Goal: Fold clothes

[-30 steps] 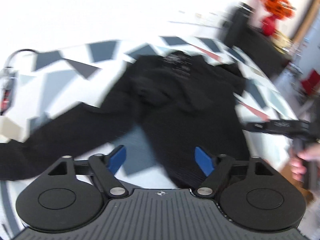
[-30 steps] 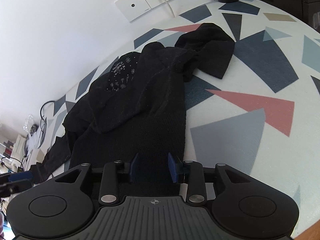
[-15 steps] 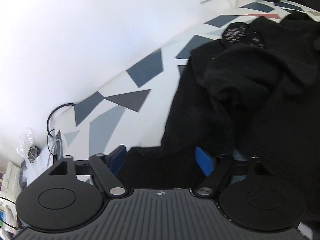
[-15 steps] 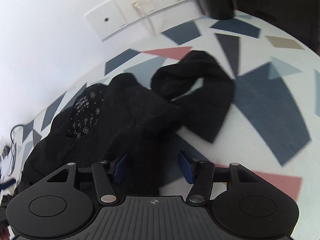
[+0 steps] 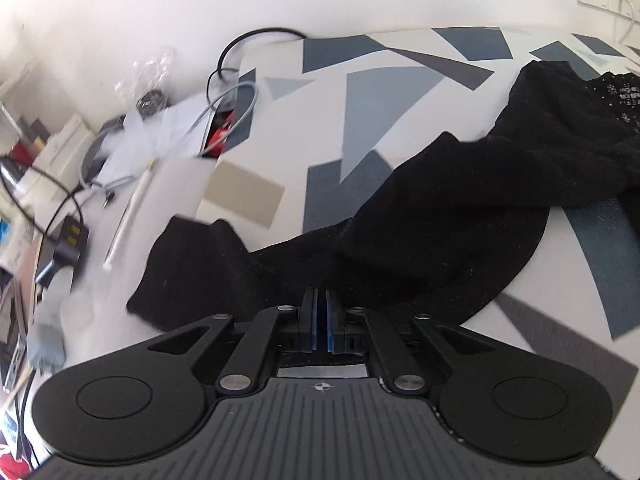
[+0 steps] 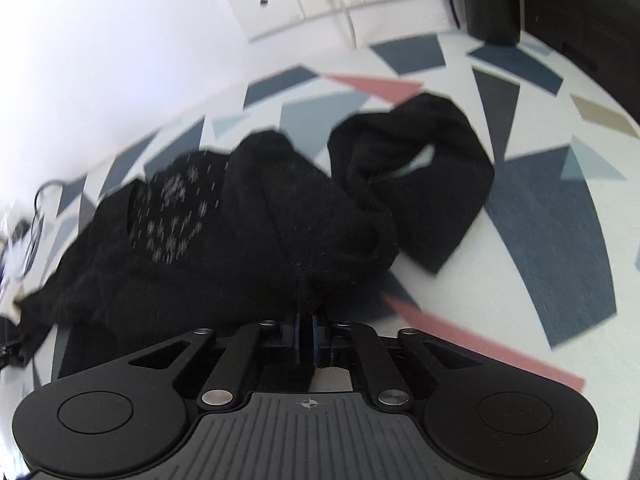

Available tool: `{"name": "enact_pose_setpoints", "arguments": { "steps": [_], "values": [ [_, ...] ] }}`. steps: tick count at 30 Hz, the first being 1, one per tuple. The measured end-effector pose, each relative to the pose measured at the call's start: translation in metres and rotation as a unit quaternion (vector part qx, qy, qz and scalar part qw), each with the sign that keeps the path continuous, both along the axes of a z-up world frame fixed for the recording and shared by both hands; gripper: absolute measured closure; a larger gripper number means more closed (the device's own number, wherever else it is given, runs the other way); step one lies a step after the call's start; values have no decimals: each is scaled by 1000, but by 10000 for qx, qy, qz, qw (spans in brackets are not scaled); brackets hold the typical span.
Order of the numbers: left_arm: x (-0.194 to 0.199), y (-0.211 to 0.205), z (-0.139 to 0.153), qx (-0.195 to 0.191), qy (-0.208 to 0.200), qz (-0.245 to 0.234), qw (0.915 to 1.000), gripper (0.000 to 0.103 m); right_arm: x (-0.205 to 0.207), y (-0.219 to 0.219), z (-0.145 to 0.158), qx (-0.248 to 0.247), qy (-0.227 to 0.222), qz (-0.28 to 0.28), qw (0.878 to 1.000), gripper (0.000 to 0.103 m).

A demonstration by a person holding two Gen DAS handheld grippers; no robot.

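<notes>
Patterned tabletop (image 6: pixel 540 240); black sweater (image 6: pixel 240 248) pinched by closing right tool (image 6: pixel 306 336).

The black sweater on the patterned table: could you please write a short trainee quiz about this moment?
1. True or false: the black sweater lies neatly folded on the patterned table.
2. Which pattern colour appears on the table? A) green B) pink C) yellow
3. What sits between the pads of the right hand-held gripper?

Key: 1. False; it lies spread and rumpled, one sleeve curled beside the body. 2. B. 3. Black sweater fabric, with the jaws closing on it; the left hand-held gripper is shut at the sweater's near edge.
</notes>
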State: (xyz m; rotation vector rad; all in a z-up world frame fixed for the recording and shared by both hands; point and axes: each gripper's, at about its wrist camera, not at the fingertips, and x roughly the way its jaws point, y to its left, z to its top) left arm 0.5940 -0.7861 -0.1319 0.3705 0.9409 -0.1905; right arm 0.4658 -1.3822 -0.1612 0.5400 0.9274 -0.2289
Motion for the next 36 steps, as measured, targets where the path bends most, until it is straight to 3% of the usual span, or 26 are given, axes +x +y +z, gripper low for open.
{"name": "enact_pose_setpoints", "arguments": {
  "steps": [1, 3, 7, 8, 10, 12, 14, 15, 16, 17, 18, 20, 23, 27, 31, 33, 36],
  "values": [
    [-2, 2, 4, -85, 10, 4, 10000, 94, -3, -1, 3, -2, 32, 18, 10000, 79],
    [-1, 1, 12, -346, 10, 6, 9994, 87, -9, -3, 17, -163, -102, -29, 9998, 76],
    [9, -20, 27, -955, -71, -62, 9954, 44, -11, -24, 38, -509, -414, -333, 9973, 68],
    [11, -30, 29, -1003, -127, -155, 9948, 40, -7, -32, 40, -662, -451, -519, 9954, 65],
    [14, -52, 30, -1007, -164, -367, 9941, 40, 4, -48, 36, -931, -461, -873, 9908, 42],
    [14, -78, 27, -1030, -96, -585, 9929, 39, 16, -63, 27, -1142, -424, -1198, 9853, 32],
    [10, -98, 24, -1034, -16, -791, 9915, 37, 26, -74, 10, -1106, -252, -1299, 9850, 35],
    [8, -107, 22, -1032, 22, -890, 9907, 36, 31, -78, 0, -1080, -148, -1317, 9853, 50],
    [6, -114, 19, -993, 37, -946, 9905, 35, 35, -82, -7, -1056, -80, -1309, 9857, 76],
    [4, -120, 16, -954, 52, -1002, 9904, 34, 34, -83, -10, -1051, -112, -1243, 9866, 80],
    [1, -126, 14, -917, 69, -1054, 9902, 33, 29, -82, -8, -1092, -179, -1189, 9867, 92],
    [1, -130, 6, -876, 131, -1046, 9906, 33, 17, -82, -4, -1175, -324, -1111, 9863, 93],
    [0, -135, -5, -731, 139, -1113, 9910, 31, -15, -92, 11, -1529, -516, -1413, 9767, 93],
    [8, -133, -10, -877, 266, -1005, 9907, 29, -75, -127, 27, -1827, -510, -2392, 9523, 93],
    [12, -133, -11, -942, 313, -967, 9904, 27, -135, -160, 30, -1509, -319, -3455, 9256, 94],
    [12, -133, -11, -932, 318, -977, 9903, 27, -152, -163, 29, -1330, -233, -3621, 9223, 94],
    [13, -132, -12, -969, 358, -973, 9899, 26, -156, -142, 32, -1292, -274, -3346, 9330, 94]
  ]
}}
